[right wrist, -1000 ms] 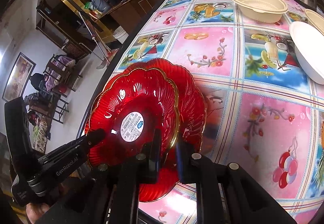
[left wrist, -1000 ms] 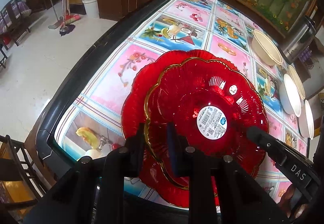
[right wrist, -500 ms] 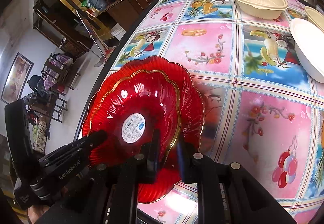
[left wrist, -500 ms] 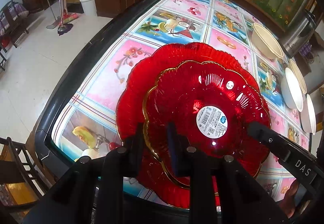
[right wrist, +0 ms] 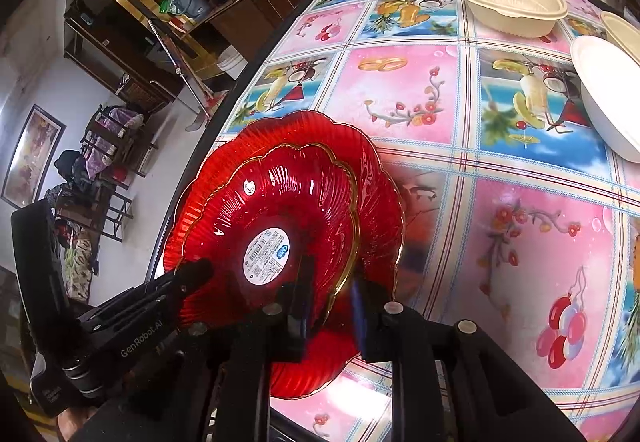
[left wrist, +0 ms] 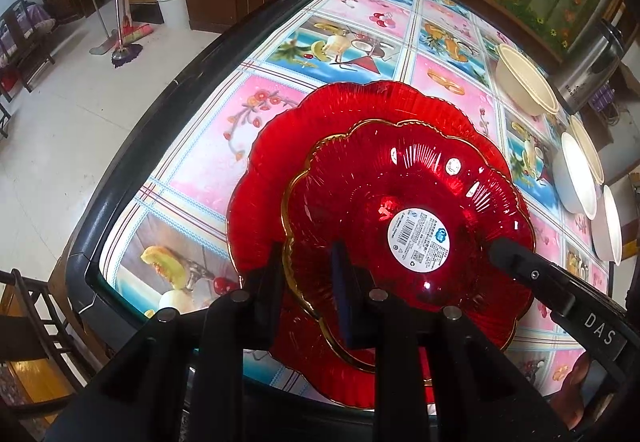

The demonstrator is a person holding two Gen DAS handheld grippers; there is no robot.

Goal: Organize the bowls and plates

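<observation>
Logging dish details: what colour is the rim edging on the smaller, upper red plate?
Gold, along the scalloped edge of the smaller red plate; clearest in the left wrist view.

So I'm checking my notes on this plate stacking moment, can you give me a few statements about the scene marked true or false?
1. The smaller red plate lies on the larger red plate. True.
2. The round label sits on the larger plate. False: it is on the smaller, gold-rimmed one.
3. The left gripper straddles the smaller plate's rim. True.
4. The cream bowl holds food. False: it looks empty.
5. The right gripper hangs over bare tablecloth. False: its fingers straddle the smaller plate's rim.
</observation>
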